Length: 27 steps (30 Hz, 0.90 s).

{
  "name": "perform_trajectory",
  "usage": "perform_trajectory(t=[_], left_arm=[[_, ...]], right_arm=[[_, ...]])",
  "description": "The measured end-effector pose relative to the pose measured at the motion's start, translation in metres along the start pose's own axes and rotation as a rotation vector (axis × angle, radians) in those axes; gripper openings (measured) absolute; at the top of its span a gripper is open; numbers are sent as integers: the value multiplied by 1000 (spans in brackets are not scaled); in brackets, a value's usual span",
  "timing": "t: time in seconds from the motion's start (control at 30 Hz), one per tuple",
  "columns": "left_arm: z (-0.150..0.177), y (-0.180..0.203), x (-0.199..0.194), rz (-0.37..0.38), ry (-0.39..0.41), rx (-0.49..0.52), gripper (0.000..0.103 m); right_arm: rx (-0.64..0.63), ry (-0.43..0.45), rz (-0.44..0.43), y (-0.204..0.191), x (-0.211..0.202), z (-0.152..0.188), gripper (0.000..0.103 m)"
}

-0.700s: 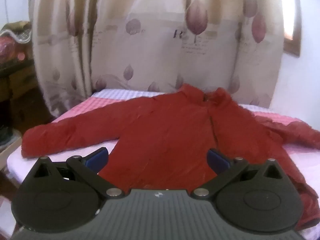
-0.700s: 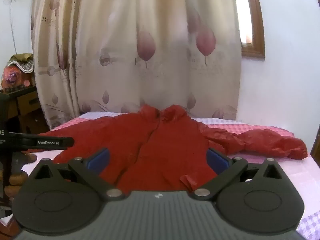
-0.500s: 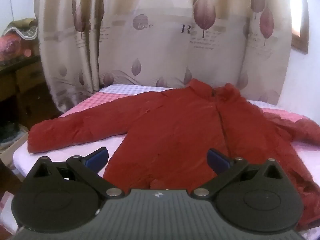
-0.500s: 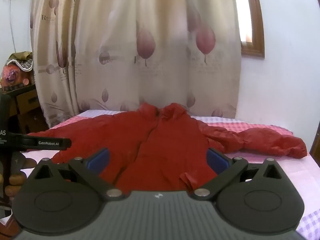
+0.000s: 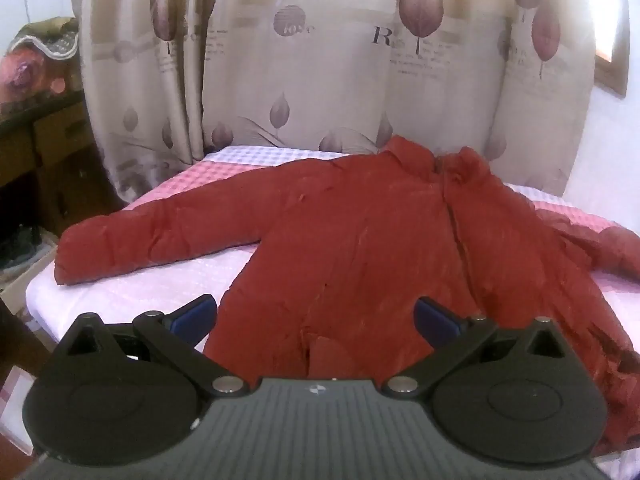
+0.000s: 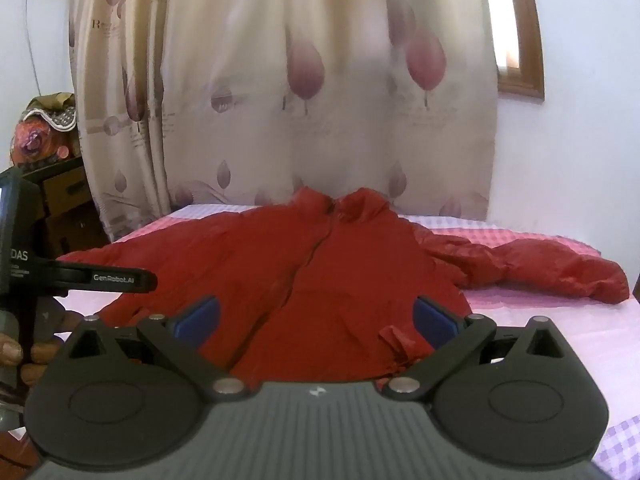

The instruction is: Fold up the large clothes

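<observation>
A red padded jacket (image 5: 372, 248) lies spread flat on the bed, collar toward the curtain and both sleeves stretched out sideways. In the left wrist view my left gripper (image 5: 316, 316) hovers open over the jacket's near hem, nothing between its blue pads (image 5: 196, 314). In the right wrist view the same jacket (image 6: 320, 276) lies ahead, its right sleeve (image 6: 552, 268) reaching to the right. My right gripper (image 6: 316, 316) is open above the hem, holding nothing. The left gripper's body (image 6: 80, 278) shows at the left edge, held by a hand.
The bed (image 5: 132, 288) has a pink and white checked sheet. A leaf-patterned curtain (image 5: 340, 60) hangs right behind it. A dark wooden cabinet (image 5: 36, 160) with a bundle on top stands to the left. A white wall and window frame (image 6: 520, 40) are at the right.
The left wrist view has swung left and pulled back a little, so the left sleeve now shows whole. The right gripper has barely moved. Both stay open.
</observation>
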<state>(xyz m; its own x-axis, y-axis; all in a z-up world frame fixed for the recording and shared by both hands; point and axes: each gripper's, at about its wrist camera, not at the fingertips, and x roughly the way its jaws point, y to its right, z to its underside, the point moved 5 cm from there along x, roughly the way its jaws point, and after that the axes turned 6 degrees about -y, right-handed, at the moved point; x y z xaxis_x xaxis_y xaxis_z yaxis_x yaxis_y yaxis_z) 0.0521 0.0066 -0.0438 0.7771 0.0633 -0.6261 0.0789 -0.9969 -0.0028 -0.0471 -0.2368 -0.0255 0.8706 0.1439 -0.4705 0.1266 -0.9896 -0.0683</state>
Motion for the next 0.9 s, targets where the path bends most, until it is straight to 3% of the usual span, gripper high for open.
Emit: perform_trajectory(t=[0.9], left_arm=[[1,-4,14,25,-35,32,103]], right_arm=[[3,-73,-56,-11,11,3,103]])
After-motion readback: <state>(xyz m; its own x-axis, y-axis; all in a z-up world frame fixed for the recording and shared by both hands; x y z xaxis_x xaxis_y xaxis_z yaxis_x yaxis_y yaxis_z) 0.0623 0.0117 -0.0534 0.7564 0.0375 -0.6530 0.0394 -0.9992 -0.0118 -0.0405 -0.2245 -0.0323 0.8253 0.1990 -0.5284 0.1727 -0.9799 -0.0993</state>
